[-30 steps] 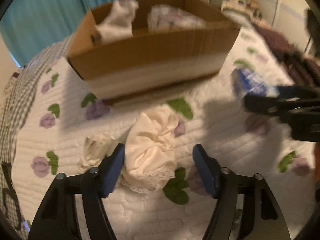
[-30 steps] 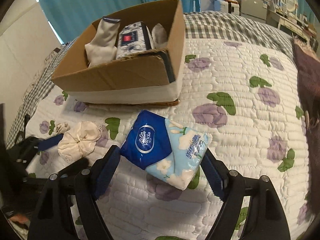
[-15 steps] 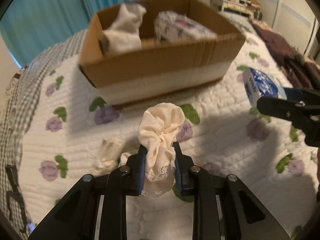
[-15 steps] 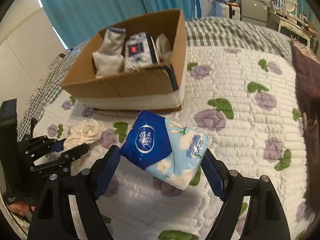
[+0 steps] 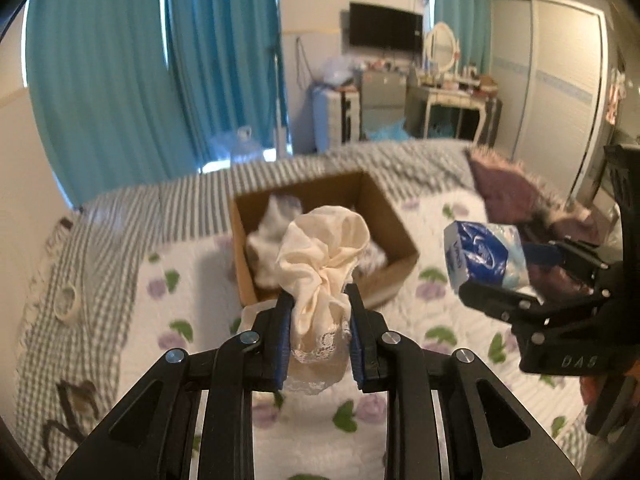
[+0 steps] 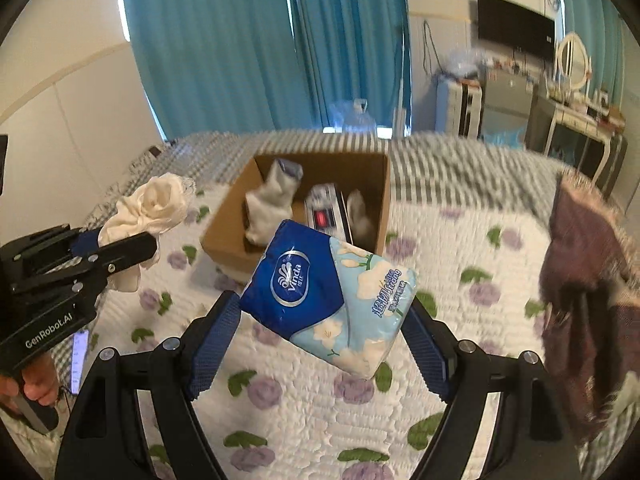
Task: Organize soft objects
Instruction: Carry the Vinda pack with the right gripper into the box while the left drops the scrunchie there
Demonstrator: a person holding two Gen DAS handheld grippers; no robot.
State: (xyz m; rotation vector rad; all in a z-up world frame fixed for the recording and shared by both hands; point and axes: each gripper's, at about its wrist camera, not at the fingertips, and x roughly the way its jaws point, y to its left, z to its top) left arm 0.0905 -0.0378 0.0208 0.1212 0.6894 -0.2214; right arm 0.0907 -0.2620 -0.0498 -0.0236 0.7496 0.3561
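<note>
My left gripper [image 5: 318, 312] is shut on a cream lace-trimmed cloth [image 5: 320, 264] and holds it high above the bed; the cloth also shows in the right wrist view [image 6: 150, 204]. My right gripper [image 6: 324, 320] is shut on a blue Vinda tissue pack [image 6: 324, 288], also lifted; the pack shows in the left wrist view [image 5: 480, 254]. An open cardboard box [image 6: 224, 232] sits on the bed beyond both, holding a white sock [image 6: 272, 200], a tissue pack [image 6: 326, 214] and another pale item.
The bed has a white quilt with purple flowers [image 6: 460, 320] and a grey checked sheet [image 5: 80, 280]. A purple fringed blanket [image 6: 592, 280] lies at the right. A tape roll [image 5: 66, 302] lies on the left. Teal curtains and furniture stand behind.
Both grippers have risen well above the bed with their loads. The left gripper closed on the cream cloth and lifted it off the quilt. The box now looks farther and lower.
</note>
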